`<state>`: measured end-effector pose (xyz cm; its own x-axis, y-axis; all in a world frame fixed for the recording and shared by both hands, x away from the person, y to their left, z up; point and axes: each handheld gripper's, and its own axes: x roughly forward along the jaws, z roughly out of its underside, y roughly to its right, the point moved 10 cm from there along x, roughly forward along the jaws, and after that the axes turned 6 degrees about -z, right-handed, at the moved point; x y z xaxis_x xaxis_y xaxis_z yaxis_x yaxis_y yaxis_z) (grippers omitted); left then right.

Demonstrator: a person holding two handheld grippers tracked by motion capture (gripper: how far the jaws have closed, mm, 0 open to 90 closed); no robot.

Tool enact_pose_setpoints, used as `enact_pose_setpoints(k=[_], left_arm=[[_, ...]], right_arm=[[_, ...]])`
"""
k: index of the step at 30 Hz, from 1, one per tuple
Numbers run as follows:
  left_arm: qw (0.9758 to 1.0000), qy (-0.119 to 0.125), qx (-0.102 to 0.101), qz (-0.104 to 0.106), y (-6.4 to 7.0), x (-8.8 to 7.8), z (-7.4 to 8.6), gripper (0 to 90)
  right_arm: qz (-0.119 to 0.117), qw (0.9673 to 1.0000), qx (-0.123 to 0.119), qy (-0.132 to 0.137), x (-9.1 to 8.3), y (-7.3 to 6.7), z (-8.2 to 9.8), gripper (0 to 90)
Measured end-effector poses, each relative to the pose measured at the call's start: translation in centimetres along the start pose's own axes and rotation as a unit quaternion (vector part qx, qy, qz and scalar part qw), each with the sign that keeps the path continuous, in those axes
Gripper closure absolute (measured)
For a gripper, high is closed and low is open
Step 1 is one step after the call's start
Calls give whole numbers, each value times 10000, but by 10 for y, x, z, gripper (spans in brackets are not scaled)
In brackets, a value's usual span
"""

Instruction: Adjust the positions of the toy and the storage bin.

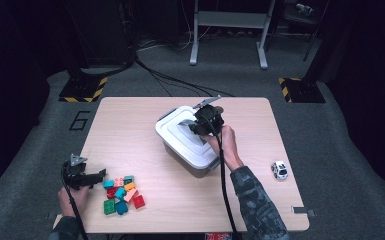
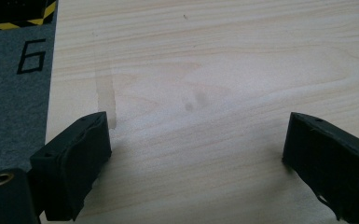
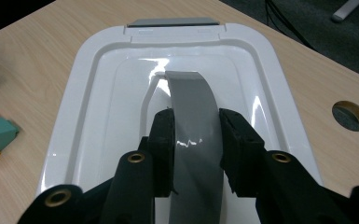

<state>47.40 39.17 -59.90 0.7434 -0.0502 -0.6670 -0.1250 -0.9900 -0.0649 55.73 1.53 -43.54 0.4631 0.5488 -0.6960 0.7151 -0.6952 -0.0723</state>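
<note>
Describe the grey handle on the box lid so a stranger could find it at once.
Start at the wooden table and find the white-lidded box near its middle. Arching along the lid's sunken centre is the grey handle, a glossy curved strap, with the right tongs closed on it. It is the one raised grey band on that white lid.

A laboratory recording station, not a home or shop. A single pale wooden bench [image 1: 180, 210] stands on grey carpet [image 1: 360, 150] bearing a painted numeral "6" [image 1: 79, 120]. Yellow-and-black hazard-striped base plates [image 1: 84, 90] flank the bench on both sides, bundled black cables [image 1: 165, 80] run across the floor behind it, and a grey metal stand [image 1: 228, 30] rises from the dark, unlit surroundings.
</note>
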Motion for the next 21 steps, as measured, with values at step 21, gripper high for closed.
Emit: enact_pose_setpoints(k=[21], left_arm=[[10000,-4,-4,-11,0,0,0,71]], right_arm=[[26,9992,375,-109,13,-11,3,657]])
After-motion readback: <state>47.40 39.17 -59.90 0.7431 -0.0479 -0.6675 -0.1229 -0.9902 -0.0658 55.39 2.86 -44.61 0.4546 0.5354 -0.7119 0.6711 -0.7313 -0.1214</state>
